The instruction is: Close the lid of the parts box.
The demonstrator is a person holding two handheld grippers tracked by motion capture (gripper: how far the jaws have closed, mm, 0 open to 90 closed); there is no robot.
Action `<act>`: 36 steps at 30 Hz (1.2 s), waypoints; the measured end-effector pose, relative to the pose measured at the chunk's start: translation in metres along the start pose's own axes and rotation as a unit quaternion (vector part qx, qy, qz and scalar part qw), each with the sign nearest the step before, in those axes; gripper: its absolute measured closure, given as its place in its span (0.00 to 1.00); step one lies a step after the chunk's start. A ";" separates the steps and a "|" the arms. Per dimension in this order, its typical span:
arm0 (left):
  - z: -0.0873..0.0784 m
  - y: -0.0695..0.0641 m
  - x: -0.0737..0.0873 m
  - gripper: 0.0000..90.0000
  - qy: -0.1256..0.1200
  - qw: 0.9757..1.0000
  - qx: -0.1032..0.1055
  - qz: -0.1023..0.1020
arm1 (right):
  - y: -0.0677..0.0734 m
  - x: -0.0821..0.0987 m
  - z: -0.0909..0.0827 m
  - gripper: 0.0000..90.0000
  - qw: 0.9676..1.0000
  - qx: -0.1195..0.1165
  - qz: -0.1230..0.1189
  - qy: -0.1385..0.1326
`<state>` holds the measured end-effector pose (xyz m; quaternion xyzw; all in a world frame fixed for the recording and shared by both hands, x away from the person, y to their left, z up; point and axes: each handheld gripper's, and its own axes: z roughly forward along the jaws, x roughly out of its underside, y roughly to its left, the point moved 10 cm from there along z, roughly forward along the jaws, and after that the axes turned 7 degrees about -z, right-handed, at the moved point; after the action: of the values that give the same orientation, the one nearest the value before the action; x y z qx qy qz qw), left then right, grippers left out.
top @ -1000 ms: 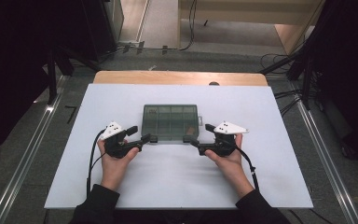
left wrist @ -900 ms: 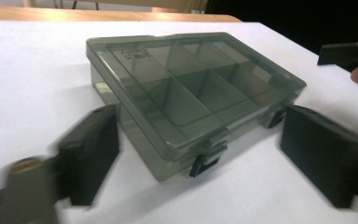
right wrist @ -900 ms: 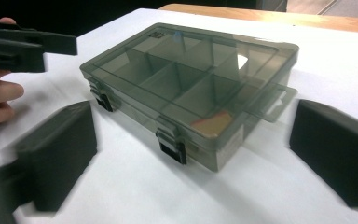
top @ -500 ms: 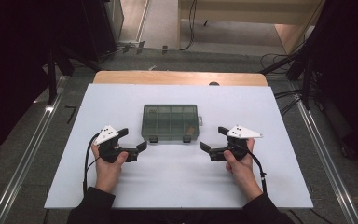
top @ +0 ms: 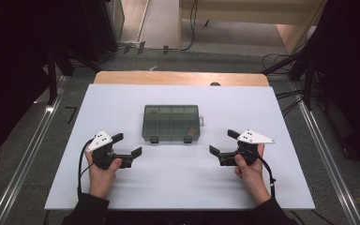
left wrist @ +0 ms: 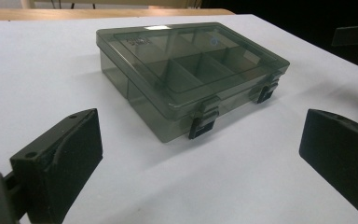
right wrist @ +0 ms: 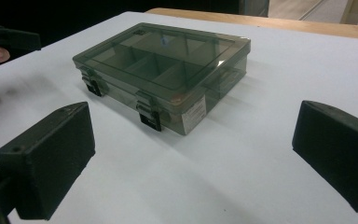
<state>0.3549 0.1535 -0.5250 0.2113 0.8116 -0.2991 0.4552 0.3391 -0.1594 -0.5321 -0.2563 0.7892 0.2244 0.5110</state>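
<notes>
I see my left hand-held gripper [top: 125, 146] and right hand-held gripper [top: 221, 142] both spread wide, holding nothing. The smoky compartment box [top: 171, 123] sits latched shut on the white counter [top: 122, 98], ahead of and between both, touching neither.

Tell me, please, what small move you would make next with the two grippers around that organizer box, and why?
Probably bring the left gripper forward to the box's left latch. The smoky organizer box sits shut on the white table, both front latches down, and both grippers, including the right gripper, are open, empty and short of it.
</notes>
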 end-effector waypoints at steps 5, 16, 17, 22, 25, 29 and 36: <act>-0.008 0.000 0.000 0.00 -0.005 1.000 0.002 0.002 | -0.006 0.004 -0.010 0.00 1.000 0.011 0.000 -0.003; -0.027 0.009 0.002 0.00 -0.012 1.000 -0.004 -0.002 | -0.017 0.012 -0.034 0.00 1.000 0.027 -0.001 -0.005; -0.028 0.010 0.003 0.00 -0.011 1.000 -0.004 -0.002 | -0.018 0.013 -0.037 0.00 1.000 0.029 0.000 -0.005; -0.037 0.014 0.006 0.00 -0.012 1.000 -0.011 -0.004 | -0.027 0.019 -0.048 0.00 0.999 0.041 0.003 -0.004; -0.041 0.016 0.008 0.00 -0.011 1.000 -0.012 -0.004 | -0.032 0.022 -0.056 0.00 0.999 0.047 0.006 -0.005; -0.048 0.019 0.011 0.00 -0.012 1.000 -0.017 -0.005 | -0.038 0.026 -0.066 0.00 0.998 0.054 0.011 -0.005; -0.060 0.025 0.015 0.00 -0.013 1.000 -0.024 -0.008 | -0.048 0.033 -0.083 0.00 0.997 0.070 0.011 -0.006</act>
<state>0.3264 0.2137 -0.5211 0.1895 0.8142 -0.2862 0.4682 0.3010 -0.2534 -0.5354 -0.2099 0.8024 0.1752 0.5305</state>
